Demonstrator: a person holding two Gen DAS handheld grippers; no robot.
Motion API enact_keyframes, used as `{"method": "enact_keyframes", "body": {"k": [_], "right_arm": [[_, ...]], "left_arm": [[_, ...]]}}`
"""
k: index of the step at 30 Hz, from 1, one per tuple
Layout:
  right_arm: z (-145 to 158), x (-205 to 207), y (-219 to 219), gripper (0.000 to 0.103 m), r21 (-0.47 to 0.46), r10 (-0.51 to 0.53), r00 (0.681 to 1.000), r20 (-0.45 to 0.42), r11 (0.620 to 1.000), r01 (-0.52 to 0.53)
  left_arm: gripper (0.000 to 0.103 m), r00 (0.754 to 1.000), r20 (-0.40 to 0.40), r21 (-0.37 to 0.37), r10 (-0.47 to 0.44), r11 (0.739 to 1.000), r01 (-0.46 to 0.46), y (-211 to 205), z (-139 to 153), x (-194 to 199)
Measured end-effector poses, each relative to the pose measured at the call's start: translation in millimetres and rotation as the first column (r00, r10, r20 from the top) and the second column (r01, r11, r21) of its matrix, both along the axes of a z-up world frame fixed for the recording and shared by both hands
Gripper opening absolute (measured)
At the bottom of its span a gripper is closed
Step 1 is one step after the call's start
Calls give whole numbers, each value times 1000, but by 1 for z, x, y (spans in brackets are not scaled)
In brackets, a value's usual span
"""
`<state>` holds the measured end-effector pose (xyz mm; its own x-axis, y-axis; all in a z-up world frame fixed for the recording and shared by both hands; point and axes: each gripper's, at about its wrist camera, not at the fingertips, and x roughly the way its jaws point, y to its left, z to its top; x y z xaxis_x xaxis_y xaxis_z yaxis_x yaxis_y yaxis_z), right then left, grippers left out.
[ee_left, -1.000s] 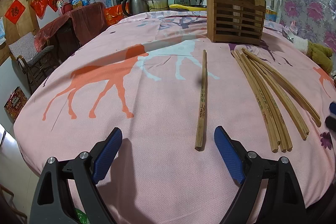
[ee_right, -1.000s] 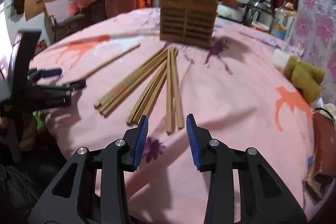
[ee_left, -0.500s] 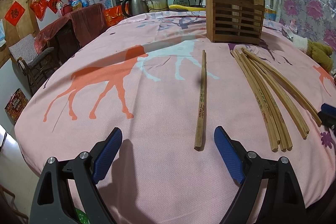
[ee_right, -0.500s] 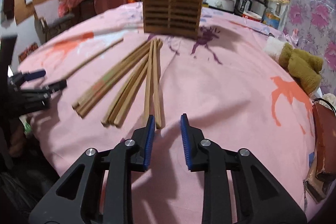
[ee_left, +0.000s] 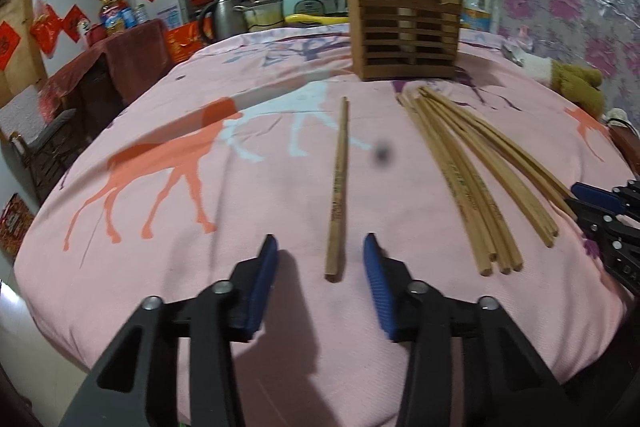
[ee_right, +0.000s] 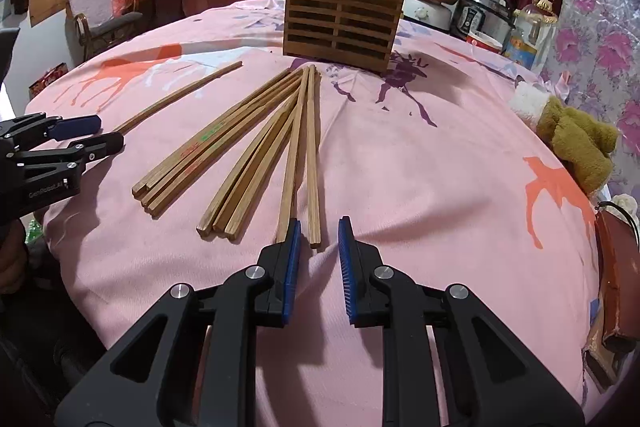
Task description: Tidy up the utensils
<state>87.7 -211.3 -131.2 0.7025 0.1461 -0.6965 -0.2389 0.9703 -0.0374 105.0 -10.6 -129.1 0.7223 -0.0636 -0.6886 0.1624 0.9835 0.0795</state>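
Observation:
A single wooden chopstick point(ee_left: 338, 187) lies on the pink cloth, apart from the rest. Its near end sits between the jaws of my left gripper point(ee_left: 320, 243), which are closing and do not touch it. Several more chopsticks point(ee_right: 224, 155) fan out in front of the slatted wooden holder point(ee_right: 344, 23). The near end of the rightmost chopstick point(ee_right: 313, 167) lies between the closing jaws of my right gripper point(ee_right: 320, 223), with a gap on both sides. Its neighbour runs under the left finger point(ee_right: 291, 251). The holder point(ee_left: 404, 31) stands upright at the back.
A brown plush toy point(ee_right: 576, 143) lies at the table's right edge, with a brown bag point(ee_right: 616, 267) below it. Pots, a kettle and a rice cooker point(ee_right: 486, 13) stand behind the table. The cloth curves down at the near edge point(ee_left: 280, 367).
The left jaws have narrowed sharply around the single chopstick's near end. The right gripper has moved forward and down, its jaws narrowing, so the rightmost chopstick's end now lies between them.

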Motion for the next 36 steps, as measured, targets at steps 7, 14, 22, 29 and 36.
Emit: {"method": "enact_keyframes", "body": {"k": [7,14,22,29,36], "right_arm": [[0,-1,-7,7,38,-9,1000,-17,999,10],[-1,-2,-4,7,32,-9,1000,-12,999,10],[25,-13,-22,6,111,-58,997,51,992,52],[65,-15,-41,6,180,-116,984,132,979,92],[102,-5,-45,6,221,-135,971,196,971,90]], "left_arm": [[10,998,2,21,-57,998,57,-7,0,-10],[6,998,5,17,-61,998,61,-9,-2,-6],[6,997,-18,-52,-71,996,70,-4,16,-7],[6,996,-8,-43,-92,995,92,-16,46,-8],[6,991,47,-61,-126,990,129,-22,89,2]]}}
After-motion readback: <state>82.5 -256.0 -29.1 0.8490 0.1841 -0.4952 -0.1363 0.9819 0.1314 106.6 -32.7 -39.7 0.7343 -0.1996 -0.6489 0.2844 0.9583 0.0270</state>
